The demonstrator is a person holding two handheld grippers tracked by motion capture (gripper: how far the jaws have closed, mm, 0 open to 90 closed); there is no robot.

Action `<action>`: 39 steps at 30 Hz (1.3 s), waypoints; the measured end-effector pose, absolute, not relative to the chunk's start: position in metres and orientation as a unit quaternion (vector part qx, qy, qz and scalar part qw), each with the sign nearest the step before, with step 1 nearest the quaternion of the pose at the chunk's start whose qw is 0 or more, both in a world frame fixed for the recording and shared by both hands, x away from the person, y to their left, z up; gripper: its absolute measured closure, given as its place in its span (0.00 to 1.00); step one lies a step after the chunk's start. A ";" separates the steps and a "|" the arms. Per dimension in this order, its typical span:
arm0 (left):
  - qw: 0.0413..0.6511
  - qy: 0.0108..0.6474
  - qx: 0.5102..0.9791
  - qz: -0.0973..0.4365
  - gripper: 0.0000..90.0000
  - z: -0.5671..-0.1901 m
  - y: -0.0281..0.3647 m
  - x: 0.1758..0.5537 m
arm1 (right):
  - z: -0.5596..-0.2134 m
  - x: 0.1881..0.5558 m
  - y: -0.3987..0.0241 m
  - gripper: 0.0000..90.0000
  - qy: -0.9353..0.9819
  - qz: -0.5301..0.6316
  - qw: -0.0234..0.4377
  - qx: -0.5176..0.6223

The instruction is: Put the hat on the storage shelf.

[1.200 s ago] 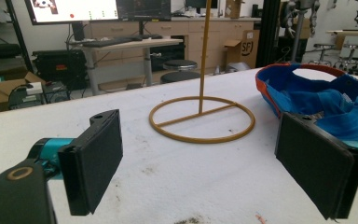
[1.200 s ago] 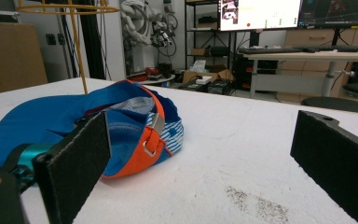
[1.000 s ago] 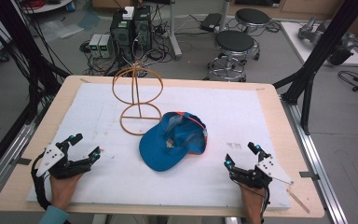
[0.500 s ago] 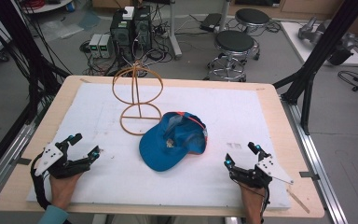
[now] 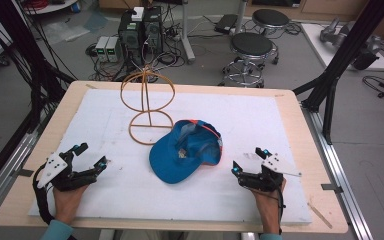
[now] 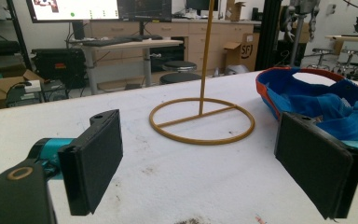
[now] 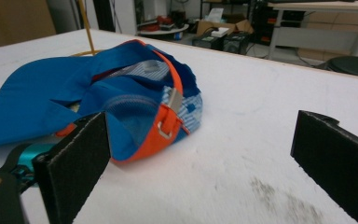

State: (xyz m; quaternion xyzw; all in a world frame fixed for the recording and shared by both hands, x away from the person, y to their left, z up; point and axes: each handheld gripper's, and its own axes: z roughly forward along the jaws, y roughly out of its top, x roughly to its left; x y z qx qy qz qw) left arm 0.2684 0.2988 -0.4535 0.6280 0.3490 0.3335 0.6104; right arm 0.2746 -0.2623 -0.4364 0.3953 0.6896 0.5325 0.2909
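Note:
A blue cap (image 5: 185, 151) with orange trim lies upside down in the middle of the white mat (image 5: 260, 115); it also appears as the cap (image 6: 317, 100) and the cap (image 7: 98, 102) in the gripper views. Behind it stands a tan wire hat stand (image 5: 147, 102), whose ring base (image 6: 202, 120) rests on the mat. My left gripper (image 5: 91, 155) sits open near the front left, well left of the cap. My right gripper (image 5: 250, 161) sits open at the front right, just right of the cap. Both hold nothing.
The mat covers a wooden table (image 5: 300, 125). Beyond the far edge are two round stools (image 5: 251, 47), computer boxes (image 5: 140, 25) with cables, and black frame posts (image 5: 340, 65) at both sides.

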 end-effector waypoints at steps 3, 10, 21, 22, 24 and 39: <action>0.610 0.349 0.628 0.333 0.17 -0.453 0.299 0.268 | -0.424 0.284 -0.254 0.04 0.703 0.525 0.284 0.386; 0.610 0.348 0.629 0.334 0.17 -0.453 0.299 0.268 | -0.393 0.307 -0.234 0.04 0.716 0.529 0.267 0.369; 0.610 0.350 0.628 0.332 0.17 -0.453 0.299 0.269 | -0.377 0.342 -0.207 0.08 0.752 0.494 0.231 0.371; 0.610 0.350 0.628 0.332 0.17 -0.453 0.299 0.269 | -0.378 0.344 -0.206 0.13 0.755 0.489 0.226 0.375; 0.610 0.350 0.629 0.332 0.17 -0.453 0.299 0.268 | -0.380 0.348 -0.205 0.17 0.761 0.483 0.219 0.372; 0.610 0.351 0.629 0.332 0.17 -0.453 0.300 0.268 | -0.396 0.380 -0.185 0.29 0.794 0.413 0.198 0.401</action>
